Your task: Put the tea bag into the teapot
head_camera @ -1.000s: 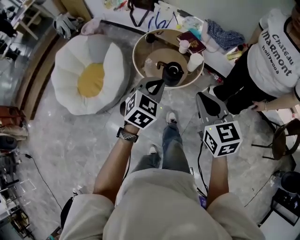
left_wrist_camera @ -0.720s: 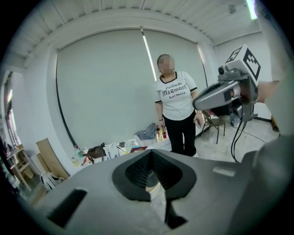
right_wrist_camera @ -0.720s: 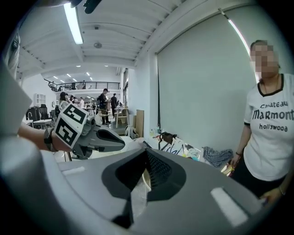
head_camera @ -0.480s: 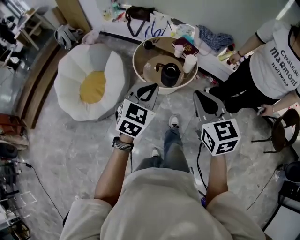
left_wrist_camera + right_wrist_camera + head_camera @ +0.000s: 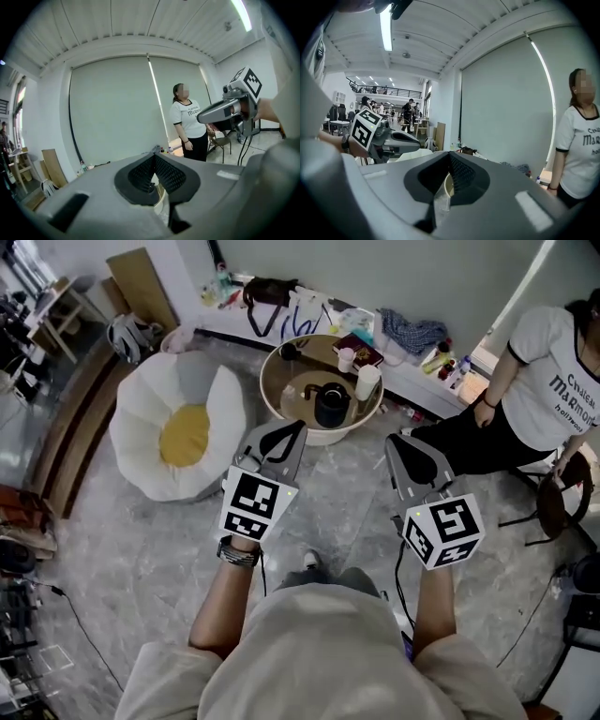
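Standing well short of the low round table [image 5: 277,381], the person holds the left gripper [image 5: 153,158] and right gripper [image 5: 449,155] out ahead, both with jaws pressed together on nothing. Beyond them the black teapot [image 5: 330,405] sits on that table. I can't pick out the tea bag at this range. It should be light, limp and easily torn, so I'd pinch its tag or top edge.

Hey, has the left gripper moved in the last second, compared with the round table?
Yes. The left gripper overlapped the teapot before; now it sits just short of it, back toward the person, at the round table's near rim.
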Action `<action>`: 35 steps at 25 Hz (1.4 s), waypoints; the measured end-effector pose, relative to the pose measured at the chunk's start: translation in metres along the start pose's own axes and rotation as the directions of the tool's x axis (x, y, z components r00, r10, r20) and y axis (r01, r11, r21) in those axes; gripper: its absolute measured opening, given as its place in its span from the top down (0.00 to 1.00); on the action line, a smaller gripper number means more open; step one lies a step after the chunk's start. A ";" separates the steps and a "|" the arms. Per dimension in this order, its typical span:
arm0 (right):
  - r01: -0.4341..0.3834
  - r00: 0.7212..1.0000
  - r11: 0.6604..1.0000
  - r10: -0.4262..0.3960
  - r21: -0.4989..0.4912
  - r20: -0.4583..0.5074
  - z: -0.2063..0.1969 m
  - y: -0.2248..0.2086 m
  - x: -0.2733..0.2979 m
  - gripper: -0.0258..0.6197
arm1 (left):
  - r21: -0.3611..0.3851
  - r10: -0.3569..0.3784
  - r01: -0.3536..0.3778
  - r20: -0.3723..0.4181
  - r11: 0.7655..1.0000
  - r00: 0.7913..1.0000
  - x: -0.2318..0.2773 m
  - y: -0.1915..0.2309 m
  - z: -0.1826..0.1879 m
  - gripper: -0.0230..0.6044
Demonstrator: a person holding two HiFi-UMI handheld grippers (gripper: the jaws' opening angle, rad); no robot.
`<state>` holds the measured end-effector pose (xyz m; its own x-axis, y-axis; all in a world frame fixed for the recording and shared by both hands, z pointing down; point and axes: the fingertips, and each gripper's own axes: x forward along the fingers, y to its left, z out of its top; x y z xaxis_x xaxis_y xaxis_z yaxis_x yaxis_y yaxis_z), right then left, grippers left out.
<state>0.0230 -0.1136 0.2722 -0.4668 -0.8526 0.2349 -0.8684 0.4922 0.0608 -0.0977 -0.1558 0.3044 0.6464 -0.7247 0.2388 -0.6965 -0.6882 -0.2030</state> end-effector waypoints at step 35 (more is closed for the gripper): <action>-0.036 0.999 0.997 0.039 -0.069 0.036 -0.025 0.075 -0.285 0.95 | -0.004 0.087 -0.086 0.058 0.996 0.995 -0.183 -0.245 0.057 0.95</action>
<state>0.0950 0.1711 0.2341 -0.5059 -0.8386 0.2020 -0.8372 0.5338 0.1192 -0.0273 0.1431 0.2562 0.6006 -0.7823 0.1648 -0.7511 -0.6228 -0.2190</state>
